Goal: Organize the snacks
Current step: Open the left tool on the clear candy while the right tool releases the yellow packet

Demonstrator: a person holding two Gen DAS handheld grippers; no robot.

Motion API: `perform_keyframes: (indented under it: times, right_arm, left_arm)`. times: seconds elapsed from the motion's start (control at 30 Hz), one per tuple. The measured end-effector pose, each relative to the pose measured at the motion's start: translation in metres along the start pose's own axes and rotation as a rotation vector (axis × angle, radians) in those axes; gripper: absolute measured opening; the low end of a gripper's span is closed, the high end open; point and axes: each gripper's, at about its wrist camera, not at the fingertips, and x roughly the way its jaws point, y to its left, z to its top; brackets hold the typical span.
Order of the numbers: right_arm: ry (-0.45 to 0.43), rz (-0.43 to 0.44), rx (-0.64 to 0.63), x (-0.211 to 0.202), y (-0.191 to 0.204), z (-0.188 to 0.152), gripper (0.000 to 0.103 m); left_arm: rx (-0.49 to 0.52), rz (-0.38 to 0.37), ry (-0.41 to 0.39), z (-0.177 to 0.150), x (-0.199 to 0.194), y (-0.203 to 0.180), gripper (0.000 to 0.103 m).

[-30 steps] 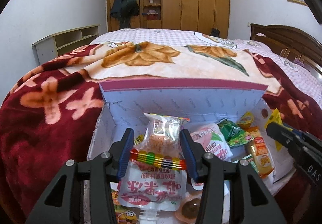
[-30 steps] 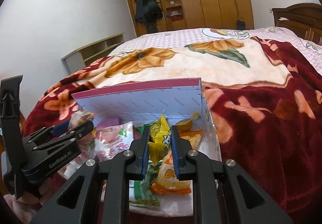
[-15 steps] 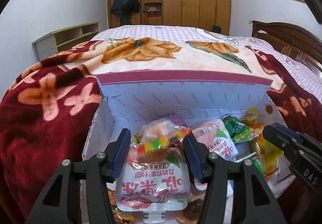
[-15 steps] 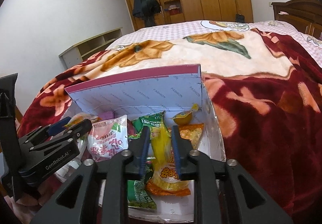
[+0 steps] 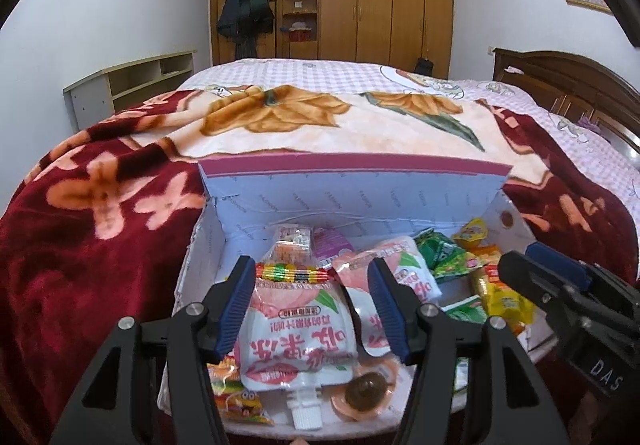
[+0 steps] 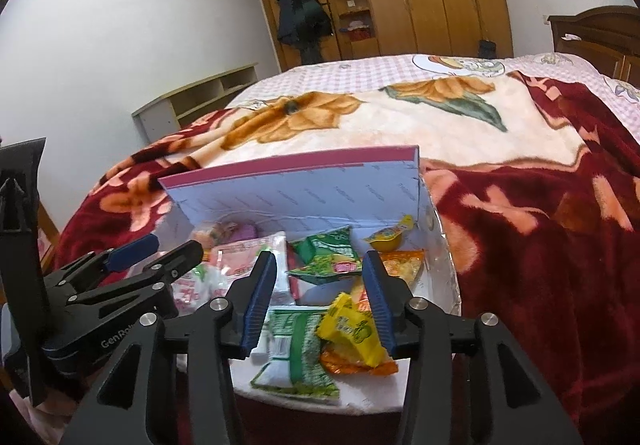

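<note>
With both the left gripper (image 5: pixel 312 299) and right gripper (image 6: pixel 319 295) spread apart over the snack box (image 5: pixel 352 201), lower centre of frame, select one loose packet and close squarely

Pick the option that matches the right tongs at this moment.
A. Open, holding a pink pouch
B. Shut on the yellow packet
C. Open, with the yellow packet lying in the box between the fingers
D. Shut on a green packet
C: the right tongs stand open, and the yellow packet lies loose in the box among the other snacks.
</note>
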Motion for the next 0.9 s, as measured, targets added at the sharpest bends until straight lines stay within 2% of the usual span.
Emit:
perform_keyframes:
  times: [0.6,0.9]
  right_arm:
    - [-0.047,0.033,-0.003,-0.051,0.032,-0.03,0.049]
    - [-0.049,0.03,0.0,-0.063,0.037,-0.046,0.049]
  left_arm:
    - [-0.049,-0.024,-0.012,-0.031,-0.06,0.002,0.064]
    - [-0.059,-0.015,0.003,-0.045,-0.07,0.001,0.065]
